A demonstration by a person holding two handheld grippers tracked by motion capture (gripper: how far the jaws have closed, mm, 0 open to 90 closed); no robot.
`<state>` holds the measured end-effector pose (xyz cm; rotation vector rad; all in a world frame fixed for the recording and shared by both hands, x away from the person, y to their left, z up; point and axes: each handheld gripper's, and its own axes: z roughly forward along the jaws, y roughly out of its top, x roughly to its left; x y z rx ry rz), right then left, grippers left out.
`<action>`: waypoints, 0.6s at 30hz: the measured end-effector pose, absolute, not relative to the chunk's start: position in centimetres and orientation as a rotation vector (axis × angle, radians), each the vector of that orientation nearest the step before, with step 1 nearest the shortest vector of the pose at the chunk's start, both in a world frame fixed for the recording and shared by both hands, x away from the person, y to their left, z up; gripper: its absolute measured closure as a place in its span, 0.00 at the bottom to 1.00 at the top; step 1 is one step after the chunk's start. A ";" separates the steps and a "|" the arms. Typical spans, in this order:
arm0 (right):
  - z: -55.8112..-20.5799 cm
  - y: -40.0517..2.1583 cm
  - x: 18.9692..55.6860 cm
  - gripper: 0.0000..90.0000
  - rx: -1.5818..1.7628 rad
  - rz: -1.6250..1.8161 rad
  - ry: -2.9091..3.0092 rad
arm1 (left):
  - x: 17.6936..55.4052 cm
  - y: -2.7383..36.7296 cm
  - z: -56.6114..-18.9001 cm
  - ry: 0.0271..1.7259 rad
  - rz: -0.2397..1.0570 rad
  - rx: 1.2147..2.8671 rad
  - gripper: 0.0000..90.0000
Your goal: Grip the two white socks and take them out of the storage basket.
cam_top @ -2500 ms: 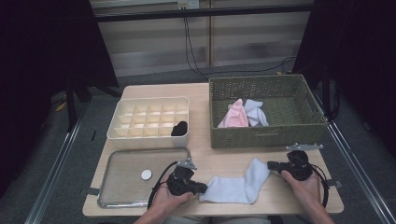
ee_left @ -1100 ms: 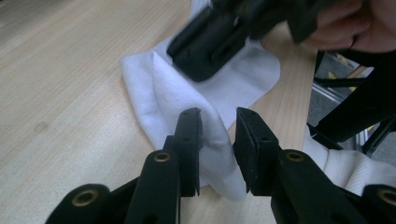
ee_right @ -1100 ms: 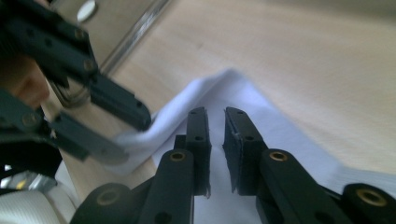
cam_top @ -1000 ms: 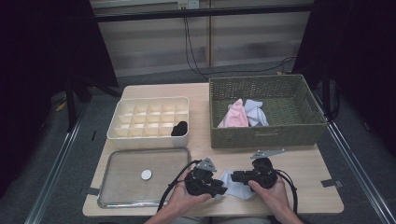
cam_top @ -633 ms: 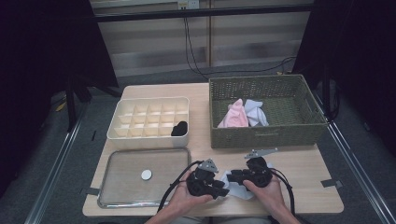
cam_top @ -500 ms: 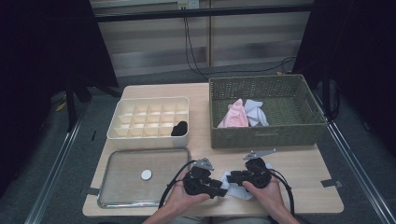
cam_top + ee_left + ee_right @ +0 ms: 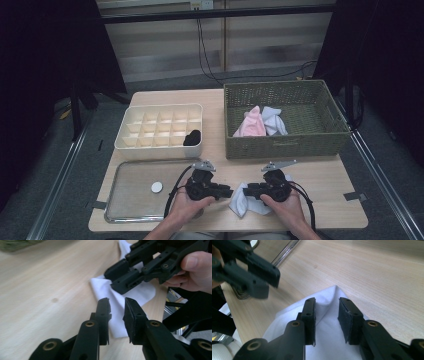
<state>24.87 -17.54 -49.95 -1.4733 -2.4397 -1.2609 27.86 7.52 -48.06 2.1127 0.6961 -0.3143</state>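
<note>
Left claw (image 7: 226,191), jaws just narrowing, gapes empty at the sock's (image 7: 241,204) nine o'clock edge; right claw (image 7: 248,190) apparently straddles a fold, part-open.

Desk (image 7: 310,170): light wood. Near edge: white sock (image 7: 240,202) lies bunched between the two claws. Left claw (image 7: 226,192) points right, just beside the sock; its jaws have just been closing. Right claw (image 7: 249,190) points left, over the sock; its jaws have been opening. Grip not discernible from above. Metal tray (image 7: 125,205) at left holds a white disc (image 7: 157,187). Divided box (image 7: 159,127) behind it holds a black item (image 7: 192,137). Woven basket (image 7: 285,145) at right holds pink cloth (image 7: 250,125) and pale cloth (image 7: 273,119), touching.
</note>
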 end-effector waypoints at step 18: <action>-48.1 -20.2 24.0 0.77 -1.563 -1.329 -2.409 | 26.6 4.2 -49.4 0.676 -0.367 2.192 0.79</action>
